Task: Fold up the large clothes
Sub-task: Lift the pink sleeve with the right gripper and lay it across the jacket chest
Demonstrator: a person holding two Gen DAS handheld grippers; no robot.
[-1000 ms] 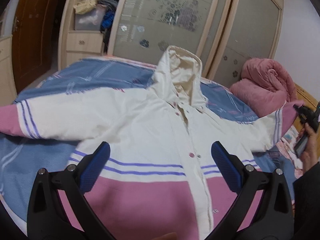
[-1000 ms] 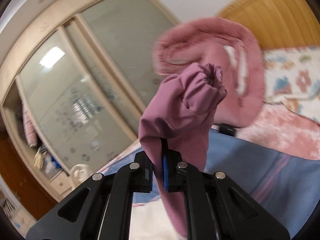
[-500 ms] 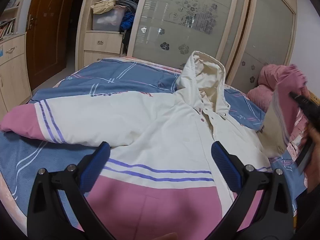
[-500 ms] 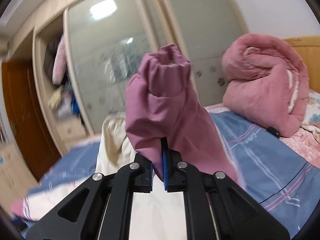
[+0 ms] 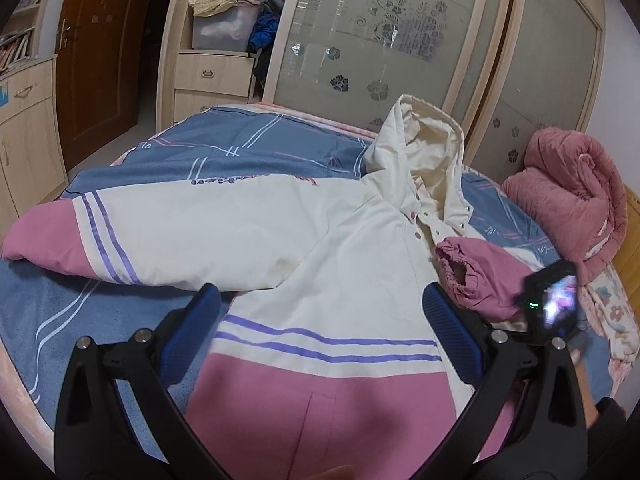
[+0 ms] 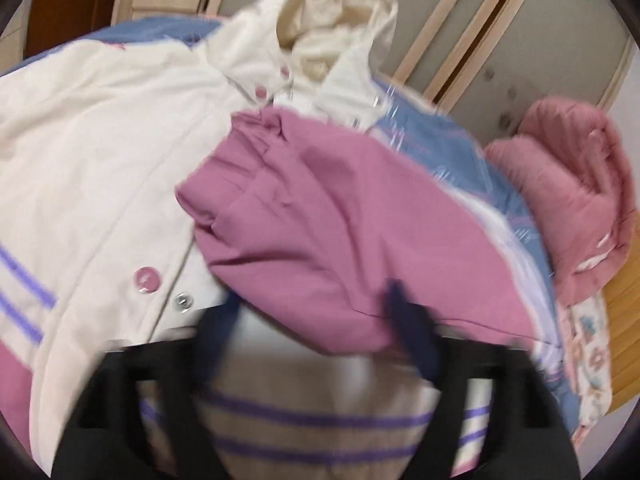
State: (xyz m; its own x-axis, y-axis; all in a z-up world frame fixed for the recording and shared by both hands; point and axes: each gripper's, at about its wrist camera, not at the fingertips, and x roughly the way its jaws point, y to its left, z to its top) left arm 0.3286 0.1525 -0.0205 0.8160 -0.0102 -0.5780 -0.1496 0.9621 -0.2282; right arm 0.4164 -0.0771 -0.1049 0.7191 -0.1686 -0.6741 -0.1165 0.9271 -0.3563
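A cream hooded jacket (image 5: 320, 248) with a pink hem and purple stripes lies face up on the bed. Its left sleeve (image 5: 120, 236) is spread out to the left. The right sleeve with its pink cuff (image 5: 476, 276) (image 6: 340, 232) is folded across the jacket's chest. In the right wrist view my right gripper (image 6: 314, 296) is blurred, its jaws opening wide around the near end of that sleeve without pressing on it. Its camera body (image 5: 554, 306) shows at the right in the left wrist view. My left gripper (image 5: 320, 296) hangs open above the striped hem, holding nothing.
A blue patterned bedsheet (image 5: 240, 140) covers the bed. A rolled pink quilt (image 5: 572, 208) (image 6: 572, 188) lies at the right by the wooden headboard (image 6: 624, 312). A wardrobe with frosted sliding doors (image 5: 380, 40) and drawers (image 5: 212, 76) stands behind the bed.
My right gripper swung the pink sleeve from the right over the jacket's front, came down and parted its jaws. The sleeve now rests on the chest. The left gripper edged sideways, still open.
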